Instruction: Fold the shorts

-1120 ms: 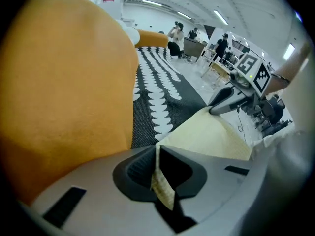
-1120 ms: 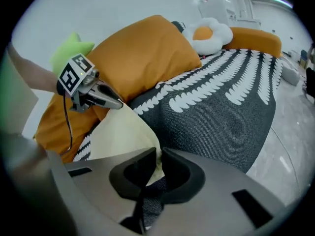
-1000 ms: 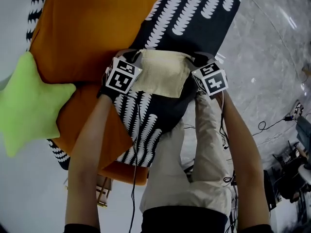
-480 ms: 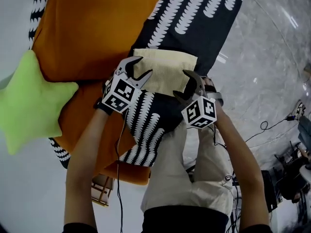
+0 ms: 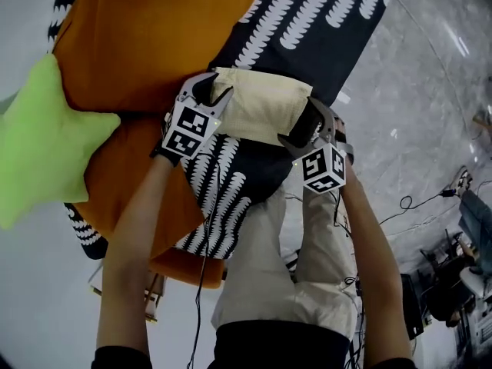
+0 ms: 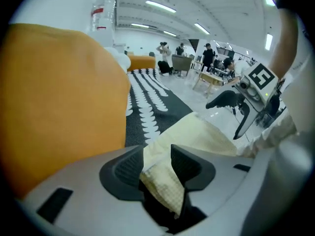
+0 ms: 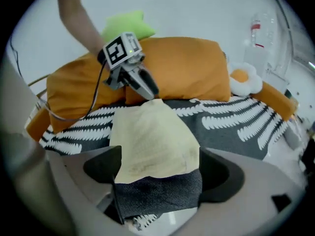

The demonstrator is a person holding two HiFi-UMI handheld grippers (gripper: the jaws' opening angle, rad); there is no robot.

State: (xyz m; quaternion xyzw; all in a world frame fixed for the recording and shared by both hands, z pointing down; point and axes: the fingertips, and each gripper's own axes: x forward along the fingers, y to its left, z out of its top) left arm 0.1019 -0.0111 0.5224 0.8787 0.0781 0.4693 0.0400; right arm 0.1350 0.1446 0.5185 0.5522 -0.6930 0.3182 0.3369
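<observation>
"Between the jaws of the right gripper (image 7: 160,170)?"
"Dark blanket (image 7: 241,127), then the near edge of the shorts (image 7: 150,139); jaws just opened wide, gripping nothing."
"And the left gripper (image 6: 157,163)?"
"Jaws apart, lately narrowing, loosely round a corner. Shorts look cream, folded flat, on the blanket before the orange pillow (image 7: 182,68)."

Nothing here spells out a word I can read. The left marker cube (image 5: 190,127) and the right marker cube (image 5: 323,170) carry only black-and-white square patterns, no letters or numbers. The clear bottle (image 6: 101,14) beyond the orange cushion (image 6: 59,97) has a red band, perhaps a label, but its print is too small to read.
</observation>
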